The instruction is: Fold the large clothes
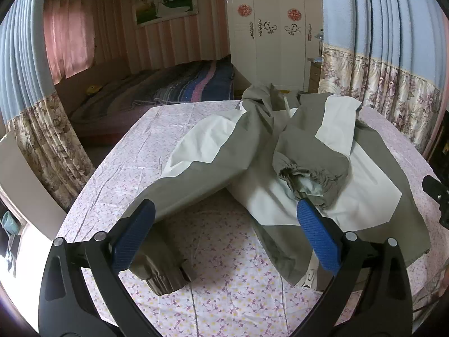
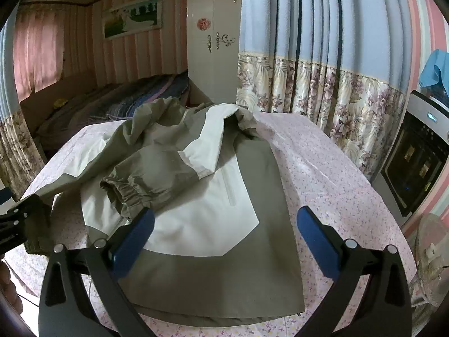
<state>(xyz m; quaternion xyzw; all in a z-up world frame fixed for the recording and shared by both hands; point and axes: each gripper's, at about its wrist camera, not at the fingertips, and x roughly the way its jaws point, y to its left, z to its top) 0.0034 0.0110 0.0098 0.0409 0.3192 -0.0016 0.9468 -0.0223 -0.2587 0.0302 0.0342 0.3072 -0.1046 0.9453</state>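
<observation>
A large olive-grey and white jacket (image 1: 252,146) lies spread on the table's floral pink cloth (image 1: 224,280). One sleeve runs down to the lower left, its elastic cuff (image 1: 165,278) near the table's front. The other sleeve is folded across the body, cuff (image 1: 306,178) gathered in the middle. My left gripper (image 1: 224,219) hovers open above the near sleeve and bare cloth, nothing between its blue pads. In the right wrist view the jacket body (image 2: 213,224) and hem lie below my right gripper (image 2: 226,223), which is open and holds nothing. The folded sleeve's cuff (image 2: 126,193) is left of it.
A bed (image 1: 174,90) with a striped blanket stands beyond the table, a white wardrobe (image 1: 269,33) behind it. Blue and floral curtains (image 2: 322,70) hang at the right. An oven (image 2: 415,163) and a fan (image 2: 432,258) are at the far right. The left gripper's body (image 2: 16,224) shows at the left edge.
</observation>
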